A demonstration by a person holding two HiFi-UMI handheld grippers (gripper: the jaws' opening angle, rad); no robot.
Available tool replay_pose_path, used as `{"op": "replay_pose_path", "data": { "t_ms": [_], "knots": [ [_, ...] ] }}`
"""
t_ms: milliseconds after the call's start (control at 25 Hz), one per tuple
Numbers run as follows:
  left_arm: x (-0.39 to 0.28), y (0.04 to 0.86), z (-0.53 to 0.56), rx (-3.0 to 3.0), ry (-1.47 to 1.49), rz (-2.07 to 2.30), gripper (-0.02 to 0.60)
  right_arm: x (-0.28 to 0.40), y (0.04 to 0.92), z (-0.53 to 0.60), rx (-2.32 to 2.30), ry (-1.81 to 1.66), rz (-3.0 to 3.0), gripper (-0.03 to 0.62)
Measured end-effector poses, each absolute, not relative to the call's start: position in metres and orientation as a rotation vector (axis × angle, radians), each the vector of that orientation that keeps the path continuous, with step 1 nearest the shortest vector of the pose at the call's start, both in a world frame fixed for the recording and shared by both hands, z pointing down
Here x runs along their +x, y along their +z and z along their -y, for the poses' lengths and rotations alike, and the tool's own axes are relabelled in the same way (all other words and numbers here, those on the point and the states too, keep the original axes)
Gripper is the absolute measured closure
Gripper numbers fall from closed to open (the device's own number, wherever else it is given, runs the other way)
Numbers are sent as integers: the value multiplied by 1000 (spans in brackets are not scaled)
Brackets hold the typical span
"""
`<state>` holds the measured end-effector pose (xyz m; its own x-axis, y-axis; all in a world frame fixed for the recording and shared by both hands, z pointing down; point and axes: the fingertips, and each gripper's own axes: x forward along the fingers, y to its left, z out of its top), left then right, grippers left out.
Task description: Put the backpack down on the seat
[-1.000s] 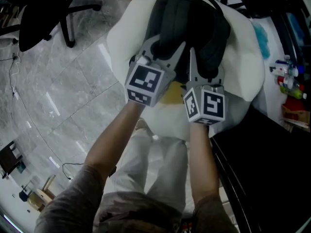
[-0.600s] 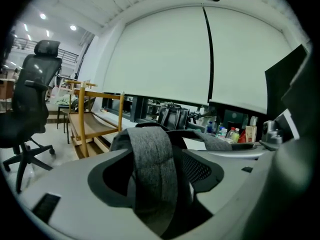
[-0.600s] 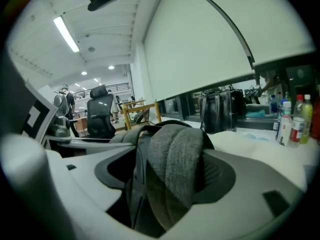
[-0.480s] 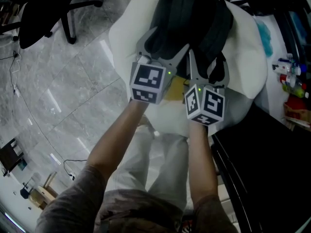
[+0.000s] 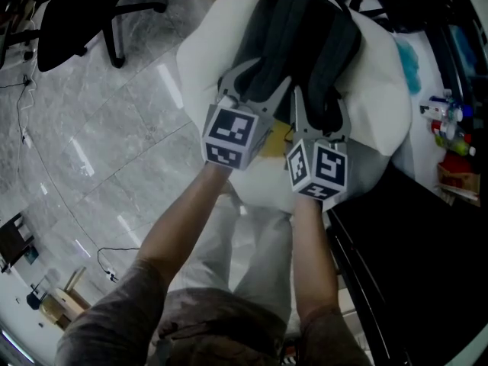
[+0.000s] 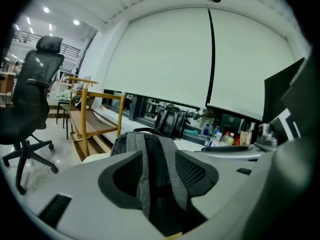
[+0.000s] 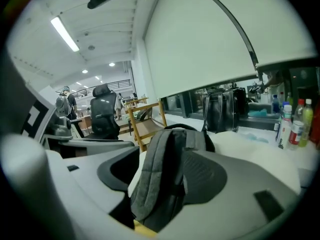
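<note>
Backpack (image 5: 297, 29) on white seat (image 5: 200, 52), a strap (image 6: 145, 184) between the parted jaws of left hand-held gripper (image 6: 161, 171), likewise right hand-held gripper (image 7: 167, 176)

Left claw (image 5: 263, 78), right claw (image 5: 319, 101): grey, black-white marker cubes (image 5: 230, 134); brown short sleeves (image 5: 107, 326); pale trousers (image 5: 259, 258).

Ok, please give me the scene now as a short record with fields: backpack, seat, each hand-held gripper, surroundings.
backpack: dark grey, appears to rest on the seat
seat: white, cushion-like, on a grey floor
left hand-held gripper: jaws apart, a shoulder strap runs between them
right hand-held gripper: jaws apart, the other strap lies between them
surroundings: black office chair at upper left, bottles at right
</note>
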<state>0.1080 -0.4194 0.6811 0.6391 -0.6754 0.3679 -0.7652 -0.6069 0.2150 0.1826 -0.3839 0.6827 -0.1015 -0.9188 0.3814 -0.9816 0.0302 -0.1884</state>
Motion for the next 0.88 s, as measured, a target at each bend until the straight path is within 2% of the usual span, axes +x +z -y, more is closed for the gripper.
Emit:
{"op": "replay_pose_path", "data": {
  "t_ms": [280, 400, 880],
  "knots": [
    [99, 640, 403, 2451, 349, 1169, 560, 180, 646, 368, 1986, 657, 2137, 502],
    [93, 620, 395, 2403, 352, 1181, 581, 174, 624, 360, 1969, 658, 2141, 592],
    [67, 505, 354, 2348, 343, 1204, 583, 161, 507, 317, 1976, 719, 2156, 592]
  ]
}}
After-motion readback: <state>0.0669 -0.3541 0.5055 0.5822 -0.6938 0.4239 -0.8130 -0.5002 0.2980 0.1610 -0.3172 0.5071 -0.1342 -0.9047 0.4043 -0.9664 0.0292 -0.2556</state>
